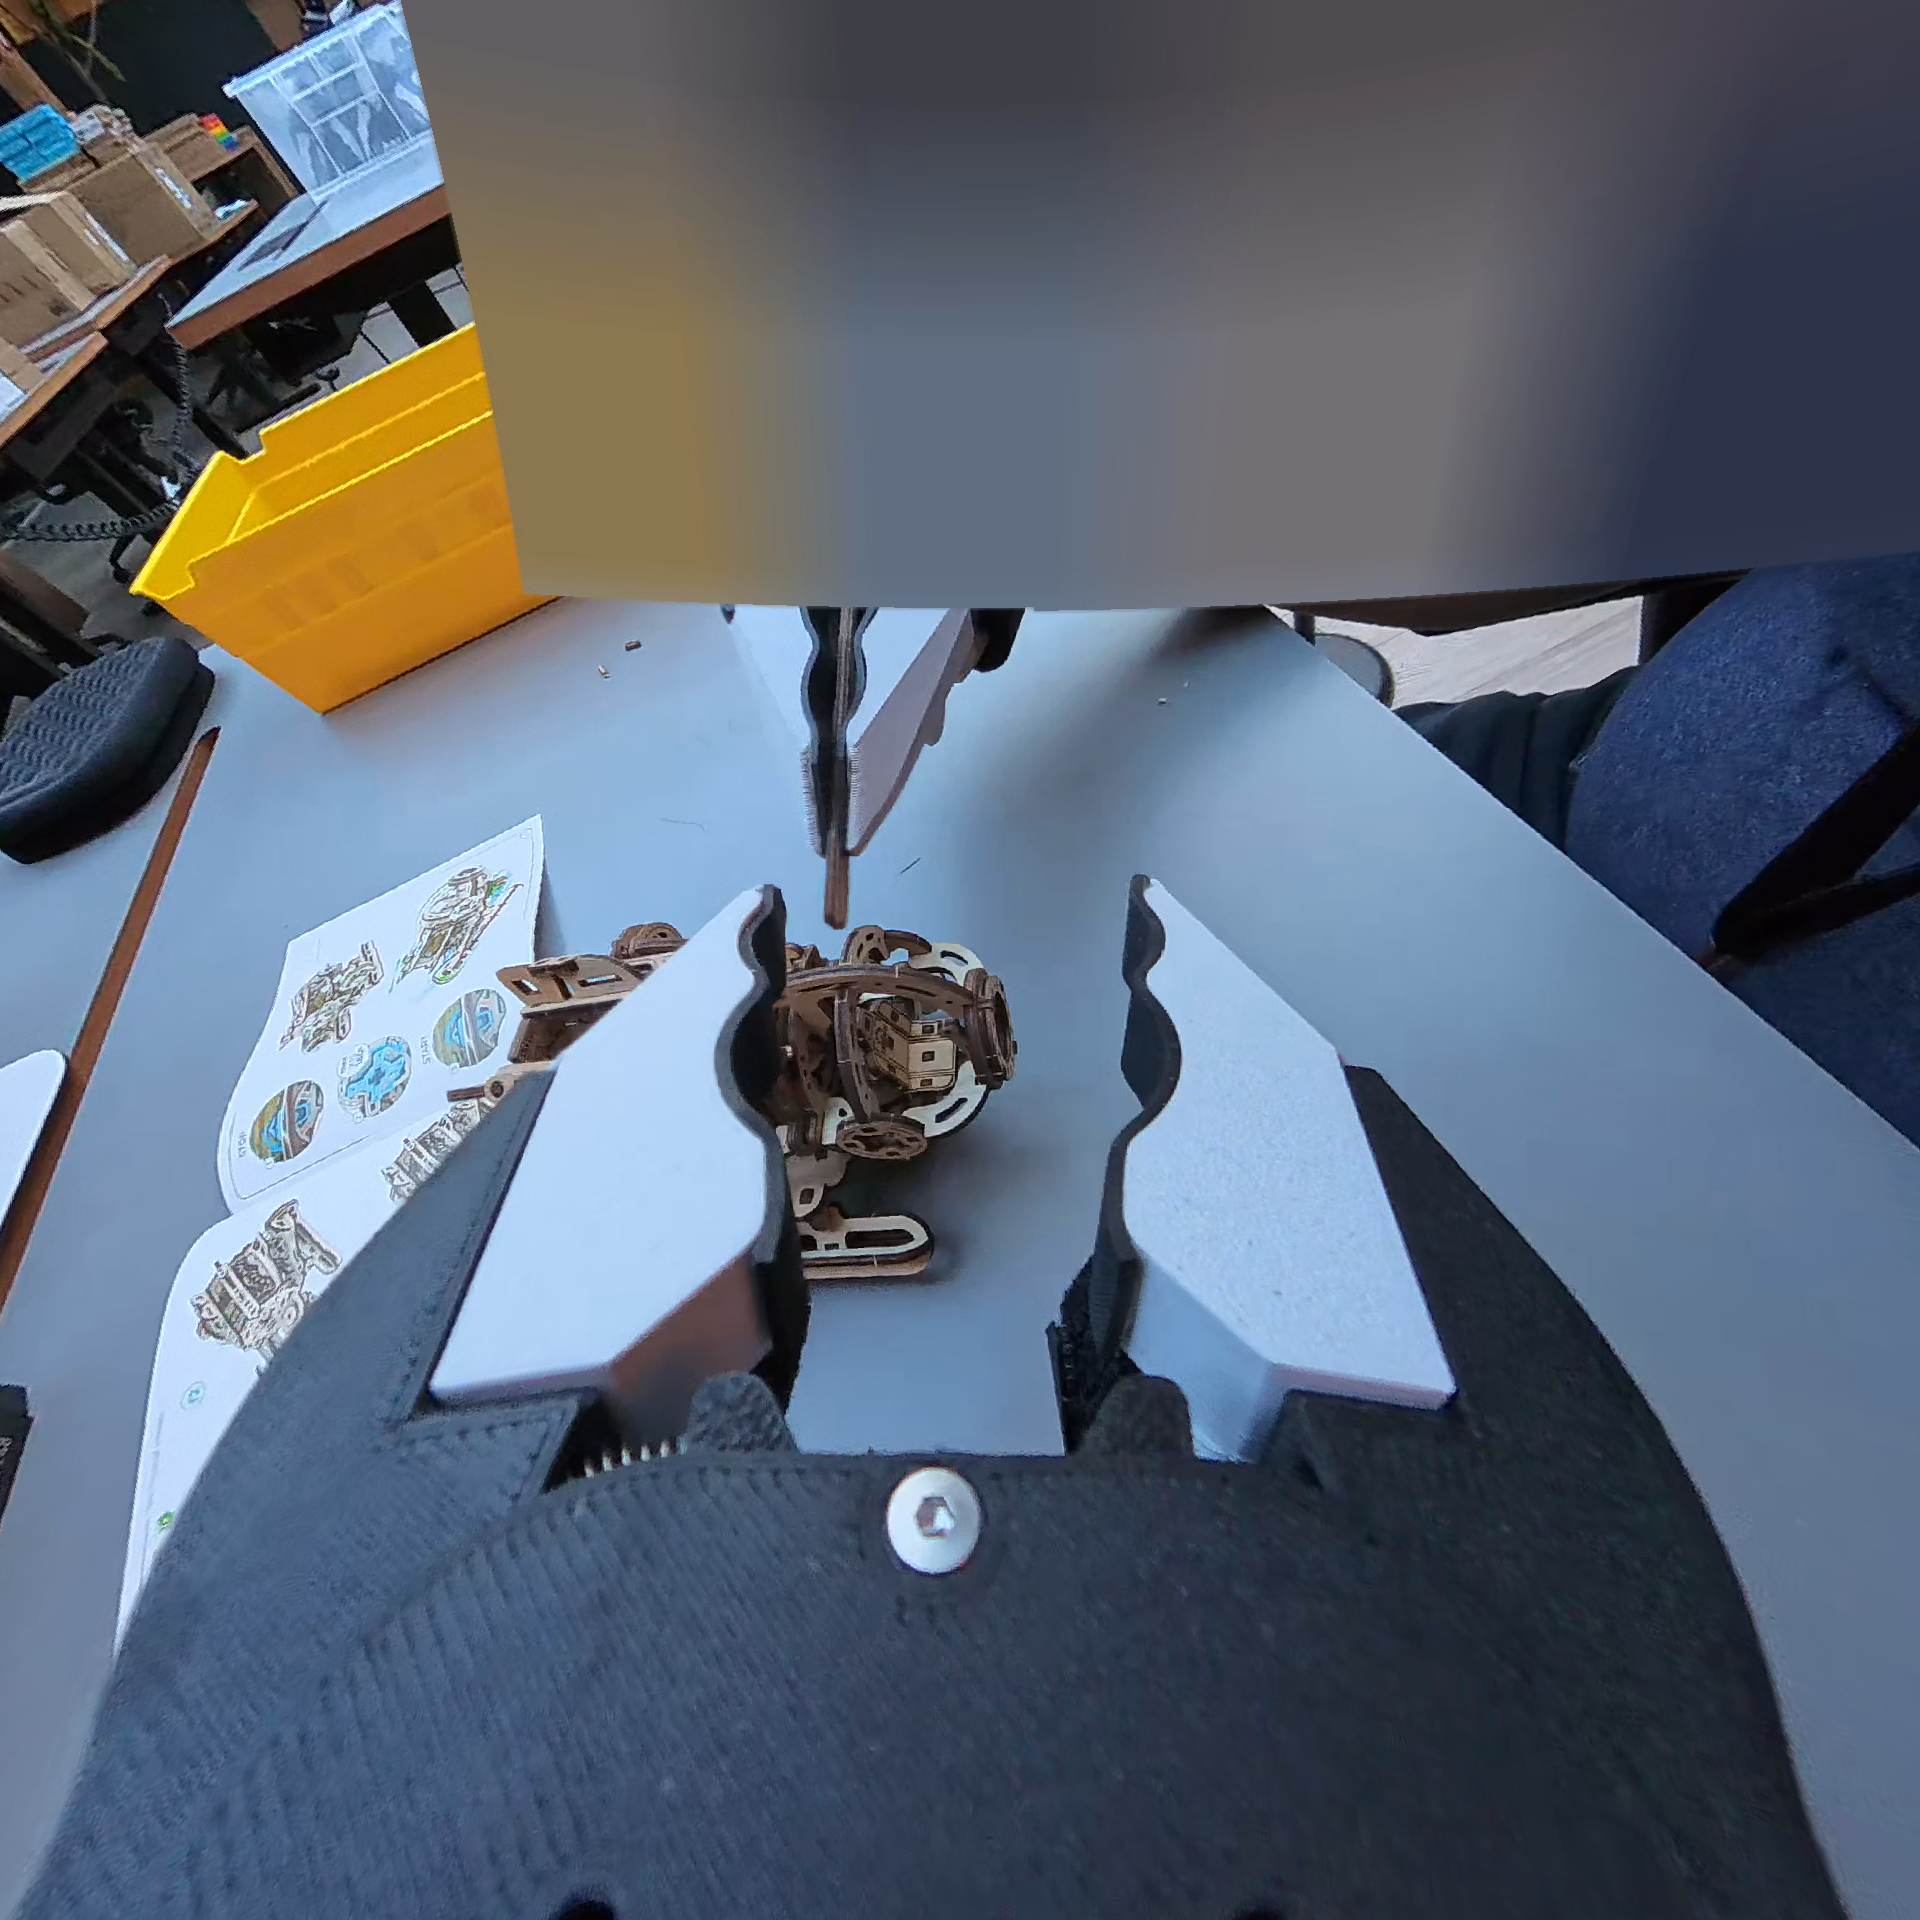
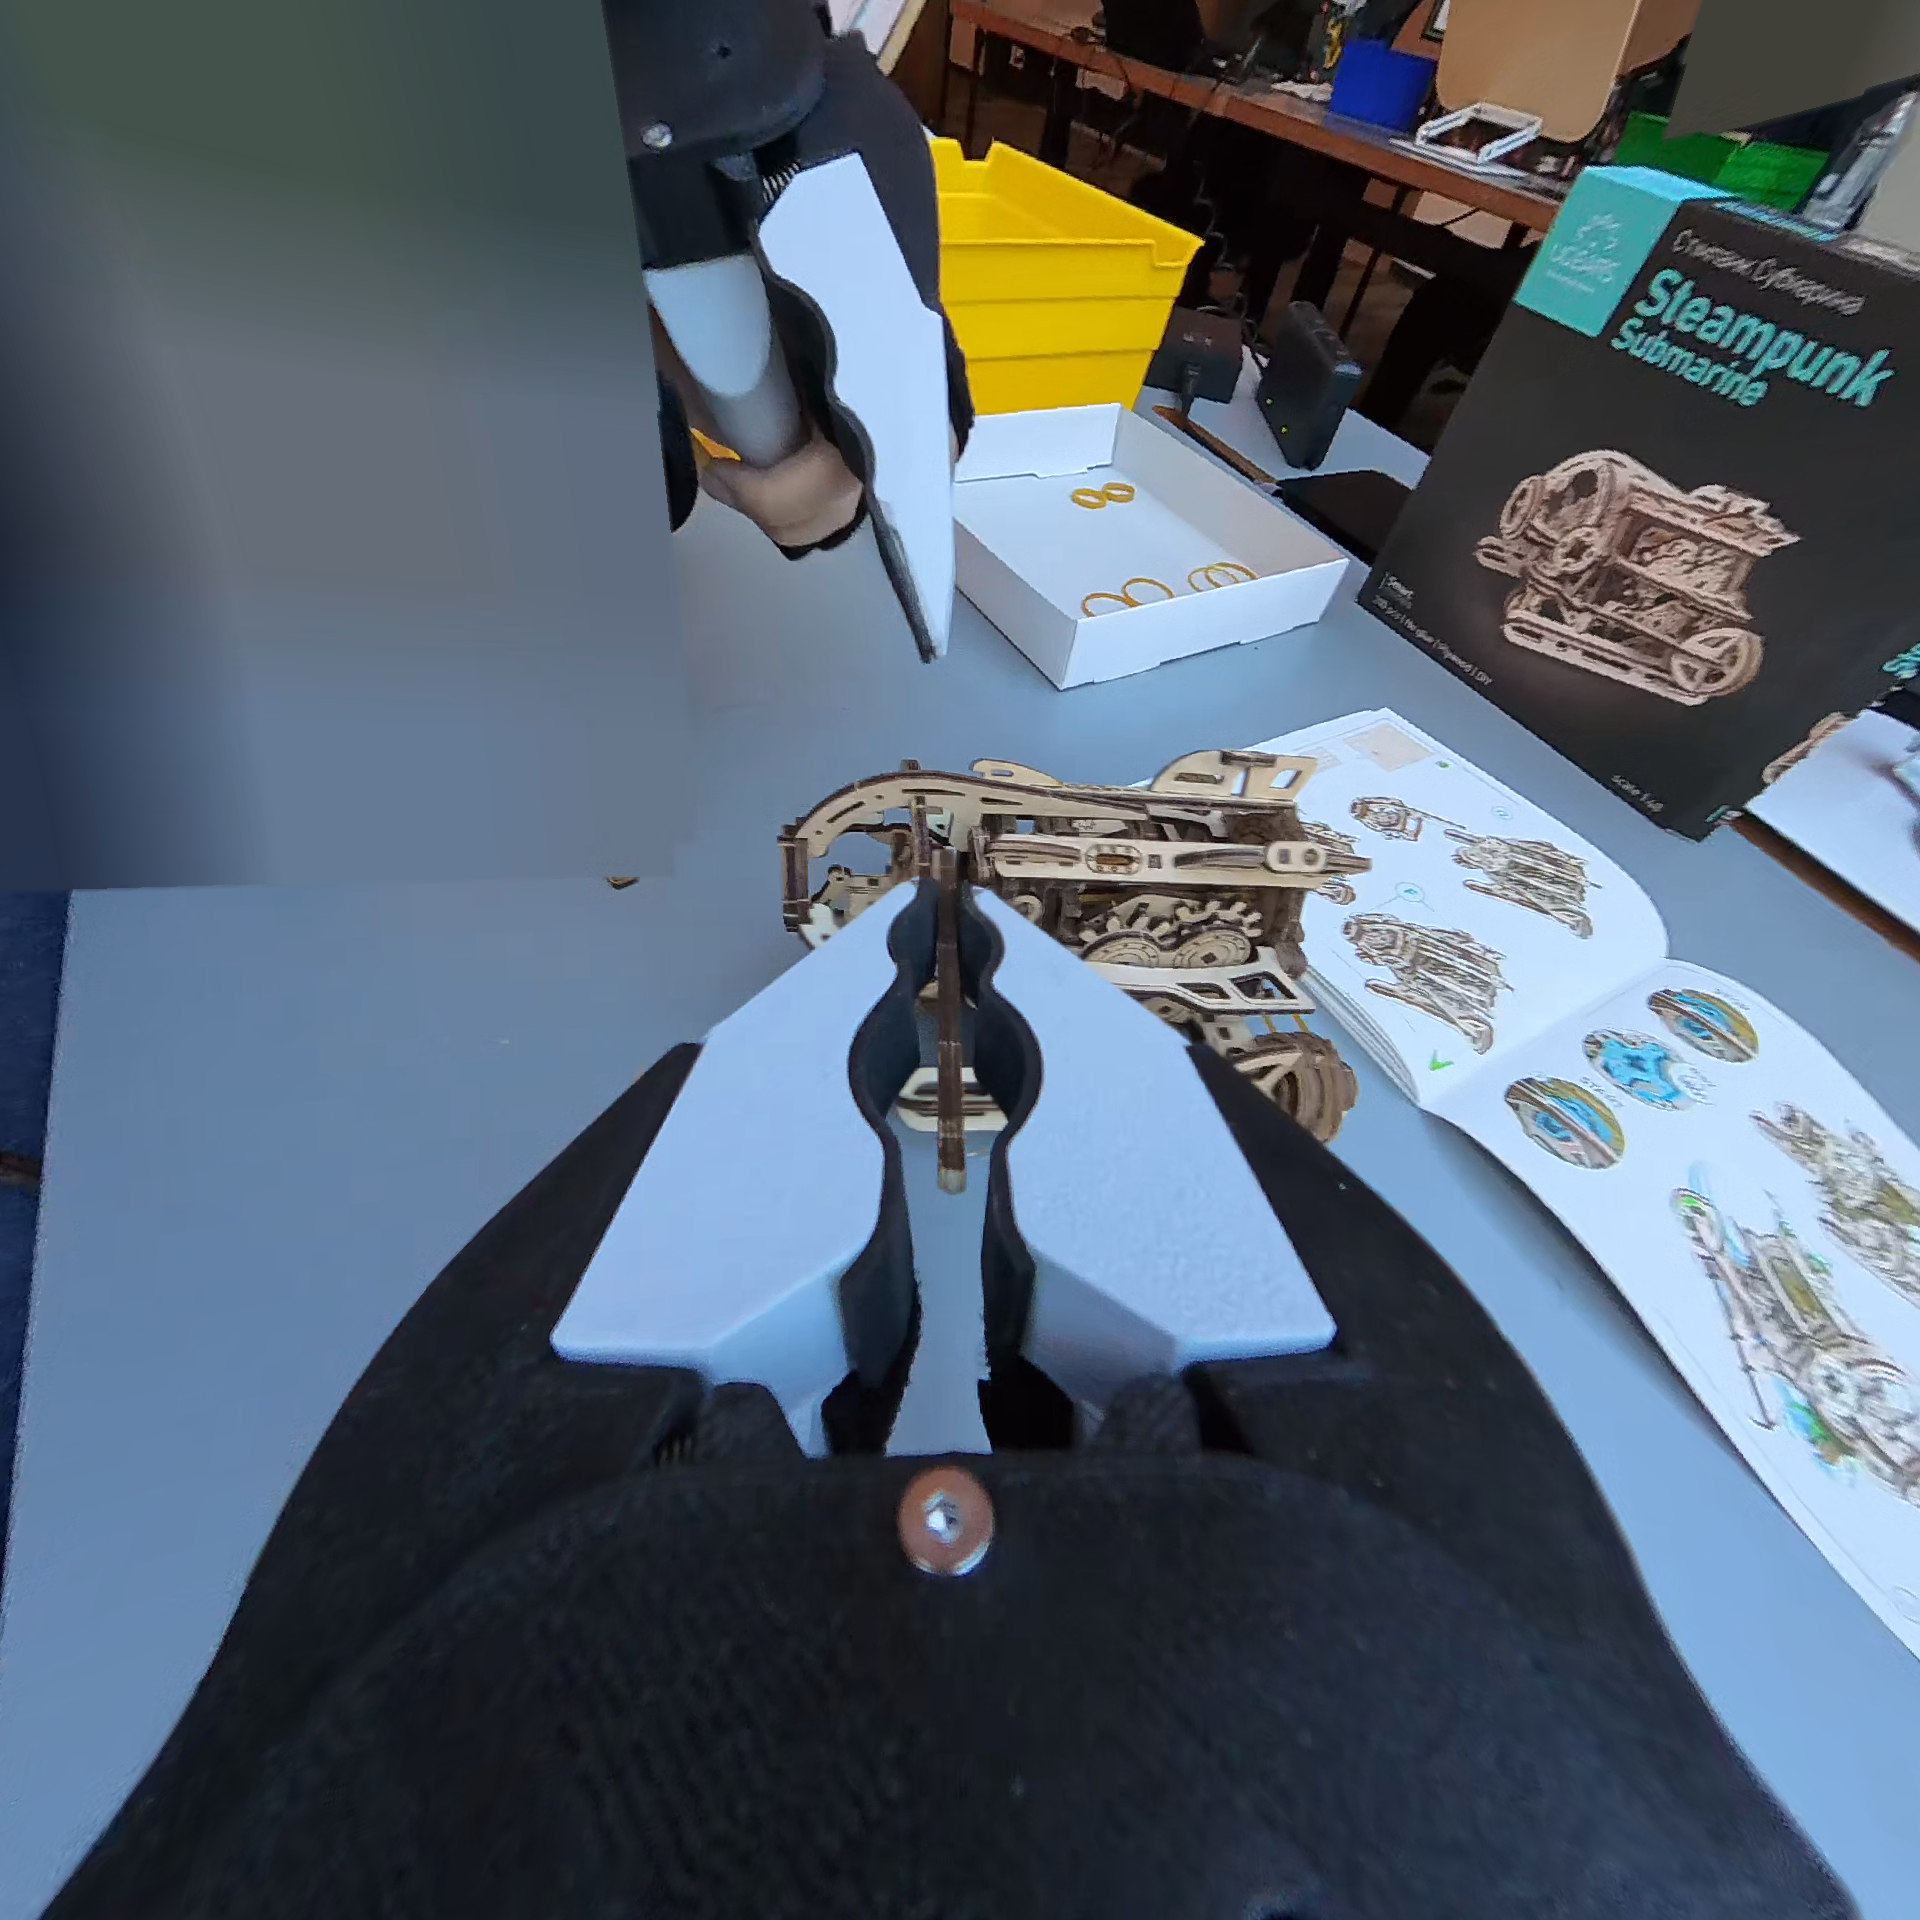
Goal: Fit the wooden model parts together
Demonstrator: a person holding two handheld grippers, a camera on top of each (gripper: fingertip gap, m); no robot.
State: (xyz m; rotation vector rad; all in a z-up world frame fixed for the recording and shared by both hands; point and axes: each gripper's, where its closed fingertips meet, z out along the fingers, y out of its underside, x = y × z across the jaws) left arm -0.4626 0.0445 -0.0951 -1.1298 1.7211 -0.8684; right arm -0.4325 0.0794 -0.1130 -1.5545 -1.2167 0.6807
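Note:
A partly built wooden model [image 1: 894, 1049] with gears and curved ribs stands on the grey table [image 1: 1403, 1018]. It also shows in the right wrist view [image 2: 1122, 894]. My left gripper [image 1: 954, 904] is open and empty, with its jaws on either side of the model and slightly above it. My right gripper [image 2: 948, 888] is shut on a thin flat wooden part [image 2: 948, 1049], seen edge-on. In the left wrist view the right gripper [image 1: 831, 790] points down, and the part's tip [image 1: 834, 899] hangs just above the model's far top edge.
An open instruction booklet [image 2: 1558, 997] lies beside the model and also shows in the left wrist view [image 1: 384, 1029]. The dark kit box [image 2: 1662, 499] stands behind it. A white tray [image 2: 1081, 644] holds rubber bands. A yellow bin [image 1: 343, 540] sits at the table's edge, and a blue chair [image 1: 1766, 790] stands beside the table. The grippers' ends are close to 6 centimetres from one another.

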